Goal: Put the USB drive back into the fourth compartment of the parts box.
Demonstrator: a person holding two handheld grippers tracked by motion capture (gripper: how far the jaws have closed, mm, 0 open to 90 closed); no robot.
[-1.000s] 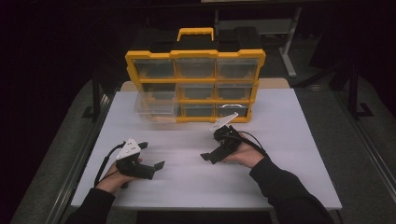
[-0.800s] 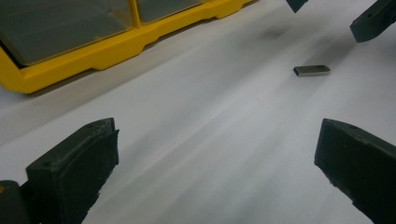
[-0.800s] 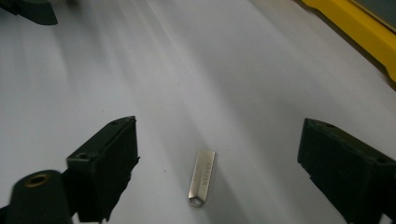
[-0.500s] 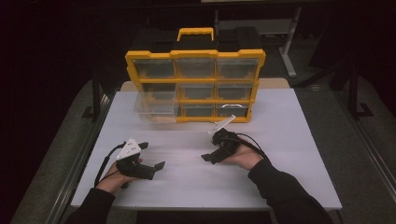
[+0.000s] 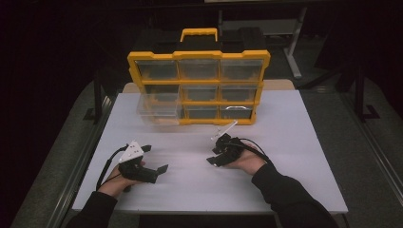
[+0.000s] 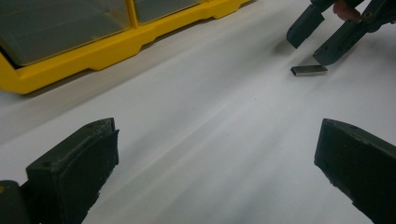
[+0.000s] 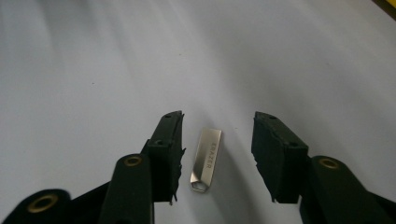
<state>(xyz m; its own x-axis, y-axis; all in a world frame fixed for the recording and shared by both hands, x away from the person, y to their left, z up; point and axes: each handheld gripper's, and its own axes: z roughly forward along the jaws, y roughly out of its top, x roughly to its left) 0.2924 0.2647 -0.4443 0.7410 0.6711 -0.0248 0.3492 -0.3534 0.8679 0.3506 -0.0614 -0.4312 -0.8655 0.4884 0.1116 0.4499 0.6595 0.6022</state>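
Workshop (dim): yellow parts organizer (image 5: 198, 88), white worktable (image 5: 294, 142).

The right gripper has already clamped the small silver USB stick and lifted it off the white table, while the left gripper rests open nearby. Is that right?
Not quite. The right gripper hasn't gripped the USB stick yet: its jaws have been closing, but the right gripper view shows the stick flat on the white table, with gaps either side. The left gripper is indeed open.

Silver drive (image 7: 206, 158), black jaws, yellow organizer (image 5: 198, 55) with clear drawers (image 5: 159, 109), white counter (image 5: 294, 142).
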